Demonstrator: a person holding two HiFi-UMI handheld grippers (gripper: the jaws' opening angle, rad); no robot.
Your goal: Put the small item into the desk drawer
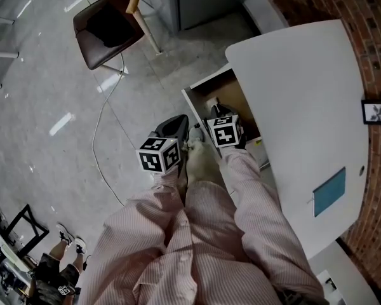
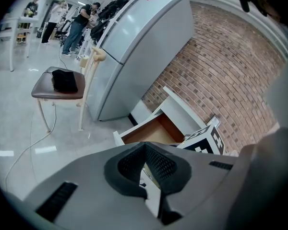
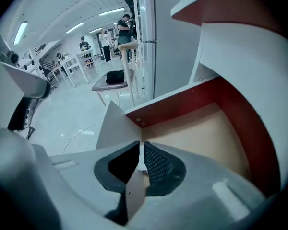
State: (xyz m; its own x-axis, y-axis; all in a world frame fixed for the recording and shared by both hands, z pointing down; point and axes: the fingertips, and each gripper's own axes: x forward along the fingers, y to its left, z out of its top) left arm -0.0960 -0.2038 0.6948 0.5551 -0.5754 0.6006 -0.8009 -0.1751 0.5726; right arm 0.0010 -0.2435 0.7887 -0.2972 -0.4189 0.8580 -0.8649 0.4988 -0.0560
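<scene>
Right gripper (image 3: 140, 147) fingers pinch drawer front (image 3: 113, 123) edge. Left gripper (image 2: 145, 147) fingers nearly together, empty. Small item not visible between either fingers or in drawer (image 3: 197, 138); presumably light, pinch mid-body.

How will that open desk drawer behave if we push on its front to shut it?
The drawer looks like rigid board panels screwed at the corner, so it probably won't flex. It runs in under the white desk, so it should slide straight back rather than tip. The part of its floor that shows is bare, so it's likely light.
</scene>
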